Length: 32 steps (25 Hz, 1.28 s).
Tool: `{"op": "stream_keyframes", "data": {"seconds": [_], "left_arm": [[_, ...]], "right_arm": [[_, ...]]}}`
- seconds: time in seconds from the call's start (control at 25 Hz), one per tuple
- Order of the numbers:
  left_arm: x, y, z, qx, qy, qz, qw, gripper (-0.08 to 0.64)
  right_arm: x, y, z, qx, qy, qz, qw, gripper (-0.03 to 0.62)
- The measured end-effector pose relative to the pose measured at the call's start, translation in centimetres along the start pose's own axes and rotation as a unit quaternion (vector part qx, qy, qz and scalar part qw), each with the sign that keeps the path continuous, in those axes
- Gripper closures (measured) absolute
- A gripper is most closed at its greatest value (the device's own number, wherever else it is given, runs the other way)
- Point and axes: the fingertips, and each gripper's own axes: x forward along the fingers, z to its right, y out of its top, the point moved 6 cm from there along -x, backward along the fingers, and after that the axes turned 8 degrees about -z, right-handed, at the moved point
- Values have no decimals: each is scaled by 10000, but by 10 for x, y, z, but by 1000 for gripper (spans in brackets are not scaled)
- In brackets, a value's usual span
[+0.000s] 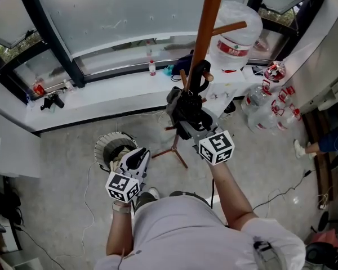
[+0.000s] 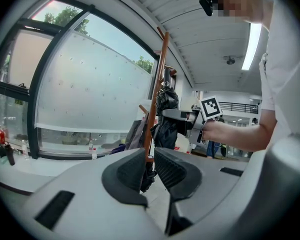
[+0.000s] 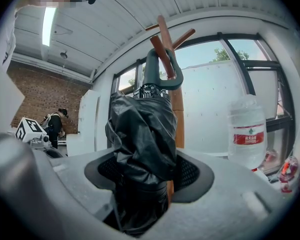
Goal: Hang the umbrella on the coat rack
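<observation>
- Your left gripper hangs low and close to you. Its jaws are drawn almost together with nothing between them, and the rack is well ahead of their tips.
- Your right gripper is clenched on the umbrella. The jaws press on the bunched black canopy from both sides, about the middle of the folded body.
- Between those jaws the fabric looks thin, soft and slick. Judge it as a loose skin over a stiff bundle of ribs and shaft: the cloth may creep or twist under the pads even though the core does not bend.
- The whole thing is probably light, so a firm squeeze on the thick middle should carry it. A hold on a loose fold alone would likely slip.
- Just above the jaws the canopy narrows to a collar, the firmest place to take hold if the fabric starts to slide.
- Further up from the jaws, the hooked handle is rigid and smooth. It is curled round a wooden peg; whether it bears the weight there, you cannot tell.
- Directly behind the jaws stands the pole of the coat rack, close against the umbrella.
- Beyond the jaws to the right is a large water bottle, well apart from the umbrella.
</observation>
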Motion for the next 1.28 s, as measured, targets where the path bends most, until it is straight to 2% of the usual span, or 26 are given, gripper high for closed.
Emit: {"op": "stream_keyframes", "data": {"seconds": [0.4,0.8,1.28], "left_arm": [[-12,-8,-4,-128,214,12,9997,520],[-23,-21,-5,-291,418,-42,9987,520],[-35,-29,-4,-400,560,-50,9976,520]], "right_arm": [[13,-13,5,57,-319,-102,9994,330],[21,-20,12,-149,-777,8,9969,328],[23,-21,14,-101,-877,134,9960,296]]}}
